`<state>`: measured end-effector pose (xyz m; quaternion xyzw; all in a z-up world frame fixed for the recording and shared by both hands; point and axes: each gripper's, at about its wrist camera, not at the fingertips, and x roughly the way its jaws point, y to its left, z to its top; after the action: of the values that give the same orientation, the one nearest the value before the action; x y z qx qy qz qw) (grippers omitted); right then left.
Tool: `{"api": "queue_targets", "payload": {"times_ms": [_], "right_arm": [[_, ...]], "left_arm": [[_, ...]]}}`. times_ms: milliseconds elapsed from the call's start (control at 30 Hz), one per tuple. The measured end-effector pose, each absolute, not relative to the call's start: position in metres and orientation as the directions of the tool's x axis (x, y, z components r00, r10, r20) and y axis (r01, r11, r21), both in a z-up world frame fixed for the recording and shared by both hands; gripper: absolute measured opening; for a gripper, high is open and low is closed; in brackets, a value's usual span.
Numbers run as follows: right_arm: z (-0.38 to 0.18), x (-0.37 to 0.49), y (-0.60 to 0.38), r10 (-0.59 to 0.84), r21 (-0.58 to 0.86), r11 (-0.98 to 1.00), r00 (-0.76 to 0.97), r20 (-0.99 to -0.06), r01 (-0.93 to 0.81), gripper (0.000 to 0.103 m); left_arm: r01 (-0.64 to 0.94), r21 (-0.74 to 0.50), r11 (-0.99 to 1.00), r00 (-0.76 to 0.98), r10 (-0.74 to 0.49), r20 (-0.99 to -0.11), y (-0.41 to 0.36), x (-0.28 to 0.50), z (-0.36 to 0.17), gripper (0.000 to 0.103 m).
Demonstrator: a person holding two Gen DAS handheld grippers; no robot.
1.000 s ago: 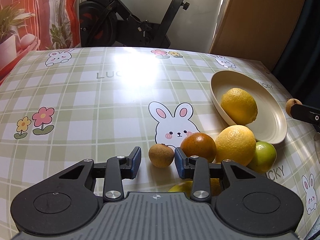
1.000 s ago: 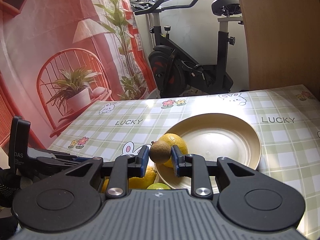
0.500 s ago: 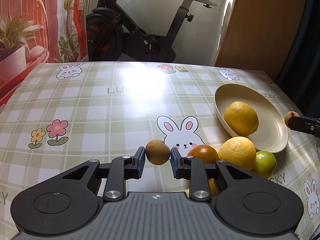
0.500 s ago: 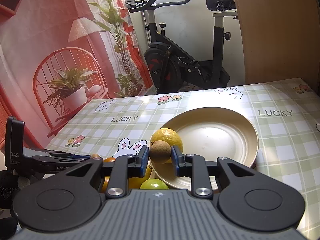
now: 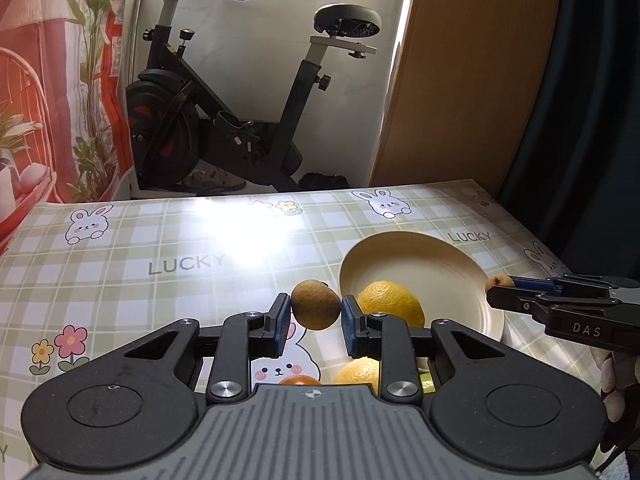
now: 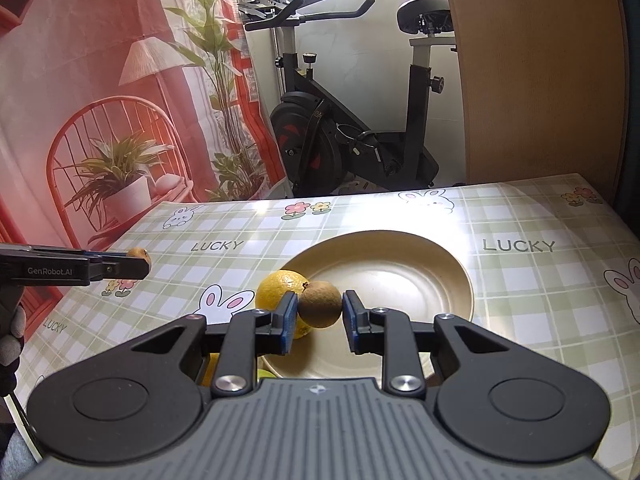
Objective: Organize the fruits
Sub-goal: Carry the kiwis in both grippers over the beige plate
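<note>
Left wrist view: each gripper pinches a small brown fruit above the table.

On the left, the left gripper (image 5: 315, 311) squeezes a brown fruit (image 5: 315, 305) between its blue pads, up off the checked tablecloth (image 5: 160, 248). Next comes the cream plate (image 5: 452, 264) with a yellow lemon (image 5: 390, 300) in it. An orange (image 5: 300, 380) and another lemon (image 5: 358, 372) lie near the plate. On the right, the right gripper (image 6: 320, 312) squeezes a second brown fruit (image 6: 320, 304) over the plate's near side.
</note>
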<state>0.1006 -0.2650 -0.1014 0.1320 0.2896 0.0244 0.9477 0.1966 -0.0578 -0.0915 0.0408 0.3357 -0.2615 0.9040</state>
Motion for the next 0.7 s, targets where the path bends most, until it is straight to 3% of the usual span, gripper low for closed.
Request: {"api": "queue_targets", "payload": {"times_ms": [400, 700], "right_arm": [[-0.129, 0.118, -0.306, 0.098, 0.207, 0.978, 0.86, -0.5, 0.01, 0.027], [-0.158, 0.145, -0.32, 0.071, 0.185, 0.983, 0.878, -0.474, 0.02, 0.027]], "left_arm": [[0.589, -0.086, 0.804, 0.568, -0.488, -0.663, -0.151, 0.215, -0.11, 0.029], [0.561, -0.142, 0.816, 0.516, -0.479, -0.71, -0.185, 0.247, -0.137, 0.029]]}}
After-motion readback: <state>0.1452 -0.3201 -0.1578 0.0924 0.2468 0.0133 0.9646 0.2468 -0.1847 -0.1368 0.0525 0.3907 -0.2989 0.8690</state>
